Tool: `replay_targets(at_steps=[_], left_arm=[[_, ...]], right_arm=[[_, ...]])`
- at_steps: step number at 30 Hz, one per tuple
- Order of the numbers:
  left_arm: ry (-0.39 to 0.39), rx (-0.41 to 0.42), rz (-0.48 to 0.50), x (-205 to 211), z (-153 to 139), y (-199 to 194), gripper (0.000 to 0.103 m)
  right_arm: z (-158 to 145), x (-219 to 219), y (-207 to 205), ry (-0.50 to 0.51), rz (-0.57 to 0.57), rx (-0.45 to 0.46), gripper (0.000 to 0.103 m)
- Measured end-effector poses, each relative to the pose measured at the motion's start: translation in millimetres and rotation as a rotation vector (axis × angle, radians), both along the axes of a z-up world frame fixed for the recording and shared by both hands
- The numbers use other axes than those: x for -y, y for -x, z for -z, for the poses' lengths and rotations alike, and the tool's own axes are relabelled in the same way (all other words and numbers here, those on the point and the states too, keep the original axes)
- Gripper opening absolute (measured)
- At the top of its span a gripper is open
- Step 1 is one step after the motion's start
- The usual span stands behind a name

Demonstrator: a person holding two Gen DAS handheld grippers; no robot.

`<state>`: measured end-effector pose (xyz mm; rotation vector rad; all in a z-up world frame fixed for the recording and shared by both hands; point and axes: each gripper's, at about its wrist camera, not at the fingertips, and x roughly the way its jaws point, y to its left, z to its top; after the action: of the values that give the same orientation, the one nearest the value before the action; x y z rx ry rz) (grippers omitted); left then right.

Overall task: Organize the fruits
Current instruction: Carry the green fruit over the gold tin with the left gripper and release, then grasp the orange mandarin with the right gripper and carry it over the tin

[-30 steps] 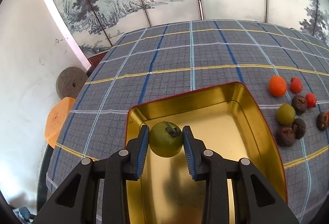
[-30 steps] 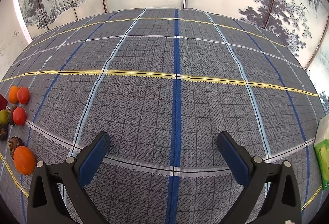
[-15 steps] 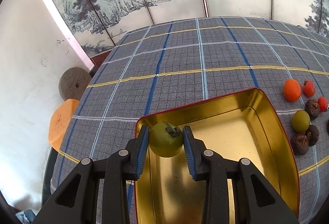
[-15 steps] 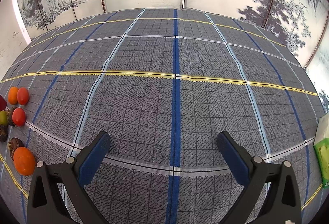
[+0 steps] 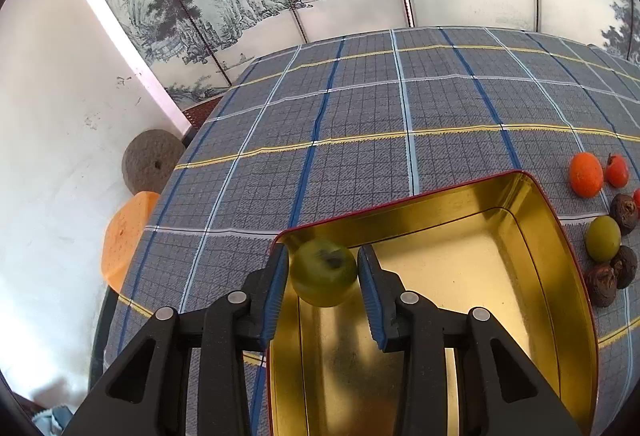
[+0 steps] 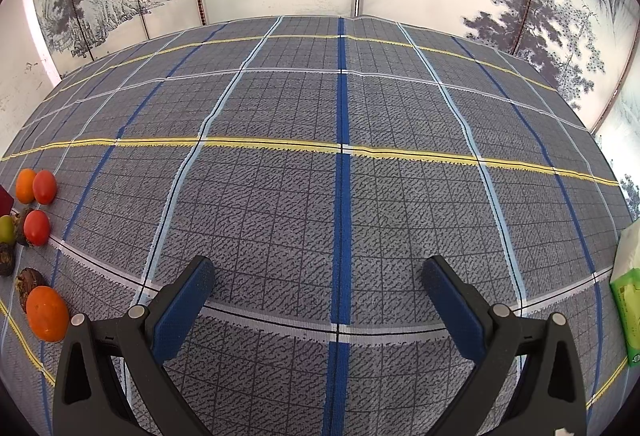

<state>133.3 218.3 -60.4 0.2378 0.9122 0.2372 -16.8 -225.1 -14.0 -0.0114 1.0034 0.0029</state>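
My left gripper (image 5: pixel 323 278) stands over the far left corner of a gold tray (image 5: pixel 532 260) with a red rim. A green fruit (image 5: pixel 324 272) sits between its blue pads, blurred, with small gaps on both sides, so the jaws look slightly parted. Right of the tray lie an orange fruit (image 5: pixel 586 174), a red one (image 5: pixel 617 170), a second green fruit (image 5: pixel 603 238) and dark brown fruits (image 5: pixel 600 284). My right gripper (image 6: pixel 318 286) is wide open and empty above bare cloth. The fruit group shows at its far left, with an orange fruit (image 6: pixel 47 313) nearest.
The table has a grey plaid cloth (image 5: pixel 360 108). An orange stool (image 5: pixel 124 232) and a round grey stone (image 5: pixel 150 161) stand beyond the table's left edge. A green tissue pack (image 6: pixel 630 300) lies at the right edge. Painted screens back the table.
My left gripper has moved left across the tray to its far left corner. The green fruit now looks blurred and loose between slightly parted pads. The right gripper has not moved.
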Motion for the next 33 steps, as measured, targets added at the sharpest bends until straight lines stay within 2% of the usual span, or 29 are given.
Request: replay_targets(at_steps=[3,5,6,7,8,12,16,18,19,21,25,28,30,32,33], left_arm=[[0.034,0.02,-0.007,2.0,-12.3,11.2,0.041],[0.06,0.051,-0.009,2.6,-24.8,24.9,0.051],[0.071,0.08,-0.018,3.7,-32.9,36.2,0.062],[0.084,0.108,-0.021,5.4,-38.4,45.9,0.068],[0.097,0.141,-0.018,7.2,-45.2,58.2,0.069],[0.133,0.245,-0.013,16.1,-59.7,116.7,0.07],[0.212,0.255,-0.007,24.8,-58.8,161.6,0.071],[0.271,0.257,-0.015,27.4,-58.1,178.1,0.071],[0.3,0.259,-0.025,28.5,-57.5,185.6,0.071],[0.348,0.249,-0.04,30.9,-56.4,197.1,0.071],[0.376,0.241,-0.064,37.3,-55.0,209.9,0.073],[0.41,0.23,-0.066,41.7,-54.5,215.1,0.074],[0.439,0.226,-0.062,45.8,-54.3,219.4,0.074],[0.449,0.231,-0.069,55.3,-54.7,226.3,0.074],[0.428,0.233,-0.075,63.3,-55.3,230.9,0.074]], right_arm=[[0.2,-0.6,-0.3,-0.001,0.0,0.0,0.103],[0.0,-0.9,1.0,-0.007,-0.009,0.002,0.103],[-1.3,-1.4,3.8,-0.028,-0.022,0.009,0.103],[-4.5,-1.4,9.8,-0.07,-0.043,0.029,0.103],[-9.4,-2.5,17.8,-0.111,-0.07,0.057,0.103],[-30.0,-29.5,56.5,-0.242,-0.311,0.123,0.103],[-41.9,-81.0,83.8,-0.2,-0.569,0.121,0.102],[-43.3,-104.2,86.5,-0.151,-0.644,0.12,0.1],[-43.3,-112.6,85.7,-0.139,-0.676,0.115,0.097],[-40.5,-128.1,83.5,-0.112,-0.726,0.103,0.086],[-26.9,-152.5,78.2,-0.036,-0.781,0.074,0.081],[-16.8,-155.2,67.6,-0.029,-0.783,0.028,0.064],[-11.3,-152.2,61.0,-0.035,-0.78,-0.005,0.045],[-9.0,-151.2,55.2,-0.057,-0.776,-0.021,0.037],[-9.9,-149.6,54.9,-0.062,-0.763,-0.028,0.034]])
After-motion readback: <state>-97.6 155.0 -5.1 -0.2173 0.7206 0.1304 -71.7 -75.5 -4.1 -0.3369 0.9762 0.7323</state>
